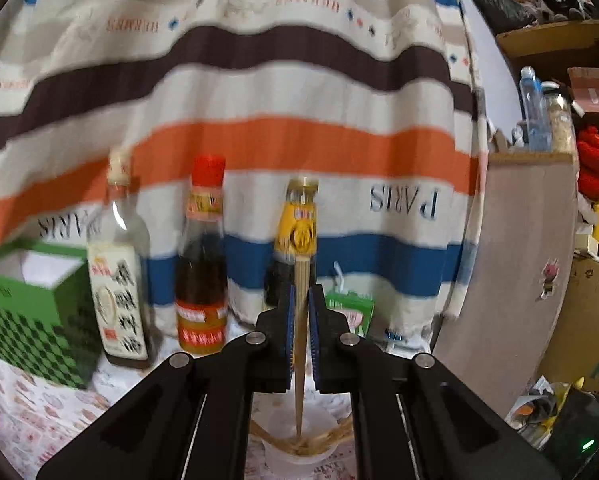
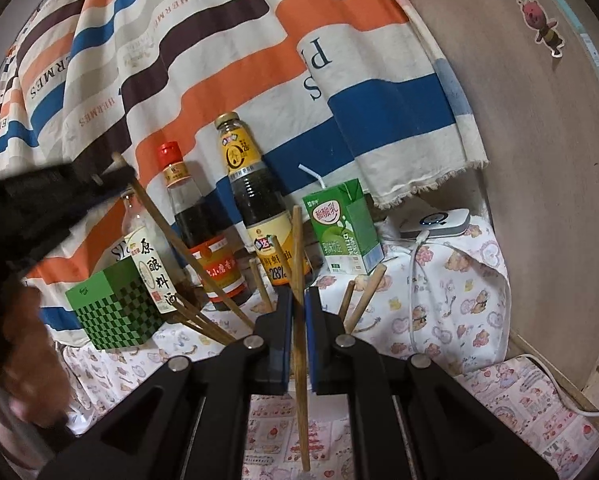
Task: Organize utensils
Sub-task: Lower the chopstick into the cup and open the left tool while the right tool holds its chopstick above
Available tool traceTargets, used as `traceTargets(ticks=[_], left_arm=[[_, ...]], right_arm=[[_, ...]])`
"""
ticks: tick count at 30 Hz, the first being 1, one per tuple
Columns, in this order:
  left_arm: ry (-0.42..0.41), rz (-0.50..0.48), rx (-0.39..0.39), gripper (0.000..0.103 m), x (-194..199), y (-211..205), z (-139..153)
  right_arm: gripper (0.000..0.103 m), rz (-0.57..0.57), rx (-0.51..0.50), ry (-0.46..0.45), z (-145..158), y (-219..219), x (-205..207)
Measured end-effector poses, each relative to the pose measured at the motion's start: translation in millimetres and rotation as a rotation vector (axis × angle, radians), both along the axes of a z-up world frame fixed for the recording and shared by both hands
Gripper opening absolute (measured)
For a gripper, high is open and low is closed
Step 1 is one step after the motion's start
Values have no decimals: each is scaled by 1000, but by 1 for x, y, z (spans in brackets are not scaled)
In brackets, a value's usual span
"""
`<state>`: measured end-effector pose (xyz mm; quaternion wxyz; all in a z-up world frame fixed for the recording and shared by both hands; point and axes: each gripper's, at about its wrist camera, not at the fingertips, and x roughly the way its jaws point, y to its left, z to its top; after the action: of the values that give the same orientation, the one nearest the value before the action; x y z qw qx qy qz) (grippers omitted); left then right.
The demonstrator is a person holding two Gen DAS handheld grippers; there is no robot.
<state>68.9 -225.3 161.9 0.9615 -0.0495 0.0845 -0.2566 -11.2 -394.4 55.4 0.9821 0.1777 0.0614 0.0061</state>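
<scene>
Your left gripper (image 1: 299, 308) clenched pale wooden chopstick (image 1: 300, 344), upright over clear plastic cup (image 1: 299, 450); your right gripper (image 2: 298, 312) pinched darker brown wooden chopstick (image 2: 298, 320).

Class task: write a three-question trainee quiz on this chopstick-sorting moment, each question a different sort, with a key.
1. True or false: the left gripper grips a chopstick whose lower tip reaches the clear cup.
2. What does the right gripper hold? A) a chopstick B) a spoon C) a straw
3. Fill in: the straw sticks out of the green ____.

Key: 1 true; 2 A, a wooden chopstick; 3 drink carton.
</scene>
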Motion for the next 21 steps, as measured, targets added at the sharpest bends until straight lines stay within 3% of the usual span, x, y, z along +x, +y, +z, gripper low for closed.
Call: traceTargets(ticks=[10,21], left_arm=[[134,-10,35,6,31,-8,-45],[151,-22,98,6,35,-11,-75]], right_arm=[[6,-1,3,-12,1,-1,-2],[6,-6,3,-25,2,-1,-5]])
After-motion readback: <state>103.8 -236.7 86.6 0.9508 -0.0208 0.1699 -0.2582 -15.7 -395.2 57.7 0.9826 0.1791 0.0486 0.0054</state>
